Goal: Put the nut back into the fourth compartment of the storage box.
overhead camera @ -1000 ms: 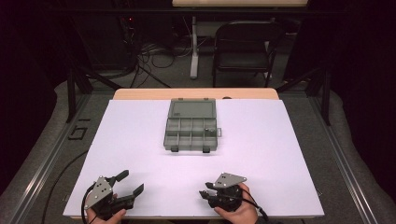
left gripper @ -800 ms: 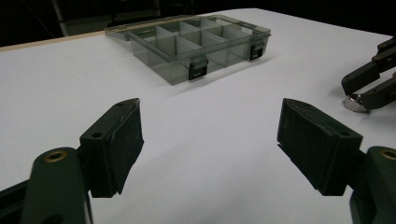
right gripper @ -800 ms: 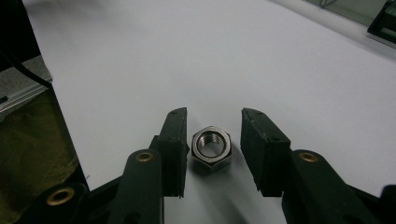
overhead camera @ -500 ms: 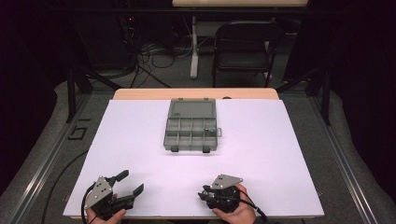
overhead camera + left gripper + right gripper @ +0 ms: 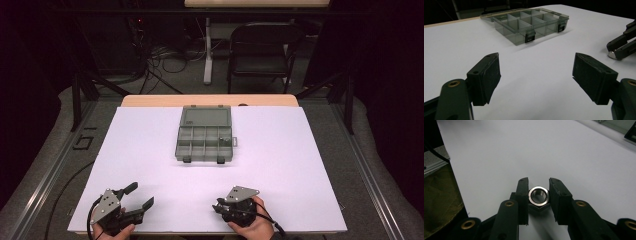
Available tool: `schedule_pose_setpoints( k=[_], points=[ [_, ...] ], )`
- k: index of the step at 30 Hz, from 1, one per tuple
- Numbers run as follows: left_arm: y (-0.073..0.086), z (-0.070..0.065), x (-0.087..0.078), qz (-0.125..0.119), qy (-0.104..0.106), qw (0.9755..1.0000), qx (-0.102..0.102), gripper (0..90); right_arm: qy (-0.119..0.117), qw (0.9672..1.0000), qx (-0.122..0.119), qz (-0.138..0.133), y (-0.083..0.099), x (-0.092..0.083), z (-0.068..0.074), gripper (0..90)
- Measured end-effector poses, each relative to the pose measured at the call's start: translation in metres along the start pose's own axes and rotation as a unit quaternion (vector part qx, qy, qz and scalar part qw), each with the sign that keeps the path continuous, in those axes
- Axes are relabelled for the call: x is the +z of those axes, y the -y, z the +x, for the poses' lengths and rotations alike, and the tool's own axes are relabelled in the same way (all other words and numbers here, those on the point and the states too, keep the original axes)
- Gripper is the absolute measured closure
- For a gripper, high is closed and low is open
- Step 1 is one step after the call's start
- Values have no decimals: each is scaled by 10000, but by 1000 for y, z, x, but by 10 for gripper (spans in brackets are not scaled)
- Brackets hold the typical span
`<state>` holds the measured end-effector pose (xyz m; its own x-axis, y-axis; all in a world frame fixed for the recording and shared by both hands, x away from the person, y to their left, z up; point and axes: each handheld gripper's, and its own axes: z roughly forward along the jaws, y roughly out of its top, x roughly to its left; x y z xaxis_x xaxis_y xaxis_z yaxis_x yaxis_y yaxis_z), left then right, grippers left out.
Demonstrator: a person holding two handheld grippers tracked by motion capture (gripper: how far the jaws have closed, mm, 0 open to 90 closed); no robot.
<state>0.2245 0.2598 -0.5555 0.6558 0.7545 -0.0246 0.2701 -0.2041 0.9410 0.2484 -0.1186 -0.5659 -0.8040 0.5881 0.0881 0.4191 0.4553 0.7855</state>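
Note:
A steel hex nut (image 5: 538, 195) lies flat on the white sheet, and the two pads of my right gripper (image 5: 539, 182) press on its sides. Those jaws have just been closing on it. From above, the right gripper (image 5: 220, 207) sits near the table's front edge, pointing left. It also appears far right in the left gripper view, as the right gripper (image 5: 617, 48) with the nut (image 5: 611, 54) at its tip. My left gripper (image 5: 140, 196) rests at the front left with its jaws wide apart. Nothing lies between the jaws of the left gripper (image 5: 537, 72).
A grey clear compartment box (image 5: 204, 159) stands open at the middle back of the white sheet (image 5: 290, 165), lid folded away; in the left gripper view the box (image 5: 524, 37) is ahead. A folding chair (image 5: 260, 45) and cables stand beyond the table.
The right gripper's jaws have drawn together. Both hands have stayed where they were, and the left gripper remains wide apart.

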Motion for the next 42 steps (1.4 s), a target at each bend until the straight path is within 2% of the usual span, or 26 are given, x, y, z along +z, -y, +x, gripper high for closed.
schedule_pose_setpoints(
  k=[7,8,11,18,25,27,34,39,42],
  points=[
    [0,0,0,0,-22,10000,1,224,-12,9998,140,-111,-9,-4,-9,703],
    [0,-1,0,3,-24,10000,6,224,-29,9999,145,-44,-11,-5,-11,703],
    [0,0,0,2,-28,10000,2,224,25,9998,138,-103,-18,-6,-16,703],
    [0,0,1,-8,-30,10000,-1,224,60,9999,91,-39,-39,-9,-31,703],
    [0,0,1,-10,-26,10000,-7,224,163,9997,170,-114,-60,-10,-48,703],
    [0,0,1,-6,-27,10000,-4,224,162,9997,179,-50,-67,-10,-55,703],
    [0,0,1,18,-11,10000,5,224,285,9992,287,-53,-84,-6,-74,703],
    [0,0,0,12,-4,10000,-21,224,501,9976,469,-4,-97,-2,-94,703],
    [0,0,1,8,2,10000,-18,224,665,9965,494,-66,-103,1,-105,703]
  ],
)
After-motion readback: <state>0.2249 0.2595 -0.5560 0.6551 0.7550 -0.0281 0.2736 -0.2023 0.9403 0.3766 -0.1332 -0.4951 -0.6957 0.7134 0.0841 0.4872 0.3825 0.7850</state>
